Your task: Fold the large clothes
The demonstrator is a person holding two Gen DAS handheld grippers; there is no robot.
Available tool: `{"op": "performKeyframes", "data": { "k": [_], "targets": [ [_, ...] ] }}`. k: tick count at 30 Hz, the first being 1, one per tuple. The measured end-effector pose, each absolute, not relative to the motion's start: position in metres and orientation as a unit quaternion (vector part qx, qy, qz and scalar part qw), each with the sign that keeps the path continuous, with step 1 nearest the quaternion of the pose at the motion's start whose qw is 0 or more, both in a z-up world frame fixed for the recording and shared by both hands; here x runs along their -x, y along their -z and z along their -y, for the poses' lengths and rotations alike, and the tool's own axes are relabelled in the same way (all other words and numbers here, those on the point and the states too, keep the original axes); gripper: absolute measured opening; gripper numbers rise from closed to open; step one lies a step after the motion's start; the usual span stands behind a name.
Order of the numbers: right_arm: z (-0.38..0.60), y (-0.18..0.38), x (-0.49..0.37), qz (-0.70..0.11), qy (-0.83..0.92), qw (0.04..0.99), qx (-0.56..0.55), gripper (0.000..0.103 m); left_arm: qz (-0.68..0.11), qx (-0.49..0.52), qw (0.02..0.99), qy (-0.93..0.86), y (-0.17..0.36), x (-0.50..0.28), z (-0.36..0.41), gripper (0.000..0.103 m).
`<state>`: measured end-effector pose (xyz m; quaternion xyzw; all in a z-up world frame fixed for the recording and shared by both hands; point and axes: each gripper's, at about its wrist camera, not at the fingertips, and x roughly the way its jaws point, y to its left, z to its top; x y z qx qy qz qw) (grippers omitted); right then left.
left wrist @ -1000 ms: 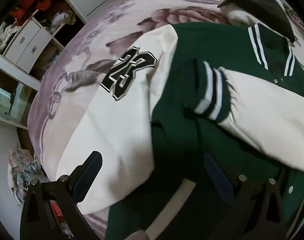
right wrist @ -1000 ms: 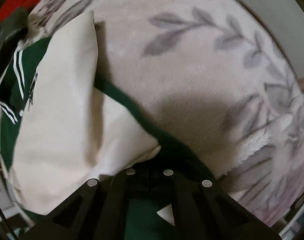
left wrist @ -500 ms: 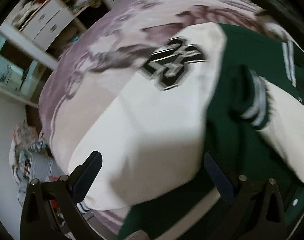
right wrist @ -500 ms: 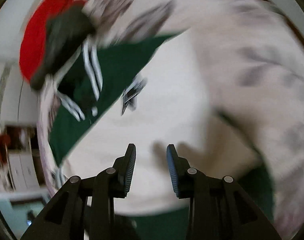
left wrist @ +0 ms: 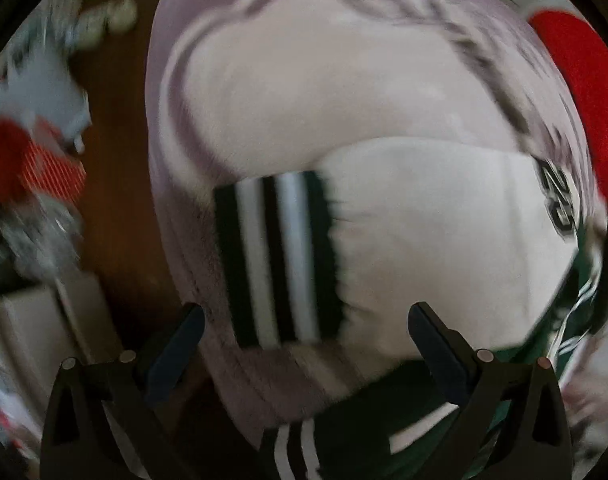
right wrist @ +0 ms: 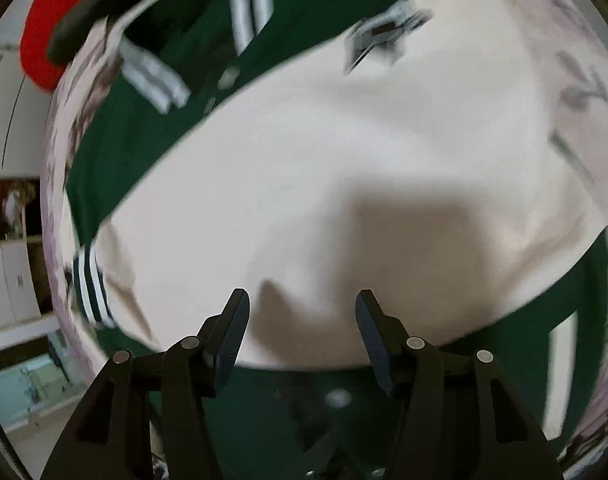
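While both the left gripper (left wrist: 304, 344) and right gripper (right wrist: 301, 320) hang spread and empty above the jacket (right wrist: 304, 184) on the blanket (left wrist: 207, 60), the striped cuff (left wrist: 277, 258) ahead of the left fingers wants a square pinch before that sleeve (left wrist: 436, 240) crosses the body.

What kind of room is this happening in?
Most likely a bedroom: the jacket lies on a plush leaf-patterned blanket like a bed cover, with white cupboards against the wall.
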<state>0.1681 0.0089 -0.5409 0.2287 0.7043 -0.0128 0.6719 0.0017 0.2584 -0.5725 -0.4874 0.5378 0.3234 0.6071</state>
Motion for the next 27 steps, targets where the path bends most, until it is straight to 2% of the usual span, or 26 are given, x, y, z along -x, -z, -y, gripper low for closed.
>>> {"op": "performKeyframes", "data": {
  "k": [2, 4, 6, 8, 10, 15, 18, 24, 25, 27],
  "targets": [
    [-0.035, 0.545, -0.169, -0.706, 0.006, 0.681, -0.192, 0.061, -0.496, 0.547, 0.603, -0.302, 0.592, 0.005, -0.269, 0.093],
    [-0.076, 0.542, -0.159, -0.702, -0.006, 0.698, -0.141, 0.063, -0.465, 0.57, 0.61, -0.296, 0.6, -0.001, -0.276, 0.088],
    [-0.118, 0.537, -0.148, -0.699, -0.021, 0.705, -0.116, 0.063, -0.447, 0.549, 0.633, -0.312, 0.591, -0.008, -0.278, 0.064],
    [-0.146, 0.532, -0.147, -0.699, -0.021, 0.707, -0.105, 0.063, -0.443, 0.527, 0.656, -0.31, 0.577, -0.016, -0.282, 0.034],
    [-0.174, 0.531, -0.143, -0.699, -0.015, 0.708, -0.1, 0.063, -0.428, 0.524, 0.674, -0.298, 0.559, -0.02, -0.296, 0.023],
    [-0.229, 0.522, -0.118, -0.69, -0.008, 0.714, -0.116, 0.063, -0.386, 0.48, 0.729, -0.3, 0.507, -0.034, -0.363, 0.02],
    [-0.266, 0.518, -0.097, -0.683, -0.011, 0.721, -0.114, 0.063, -0.383, 0.459, 0.747, -0.29, 0.503, -0.061, -0.418, 0.02],
    [-0.348, 0.519, -0.056, -0.677, 0.0, 0.729, -0.104, 0.063, -0.446, 0.444, 0.73, -0.267, 0.571, -0.127, -0.497, 0.021],
    [-0.327, 0.512, -0.054, -0.678, 0.001, 0.728, -0.105, 0.063, -0.454, 0.454, 0.72, -0.262, 0.586, -0.133, -0.507, 0.022],
    [-0.347, 0.514, -0.038, -0.68, 0.006, 0.725, -0.108, 0.063, -0.458, 0.477, 0.707, -0.252, 0.6, -0.134, -0.521, 0.029]
  ]
}}
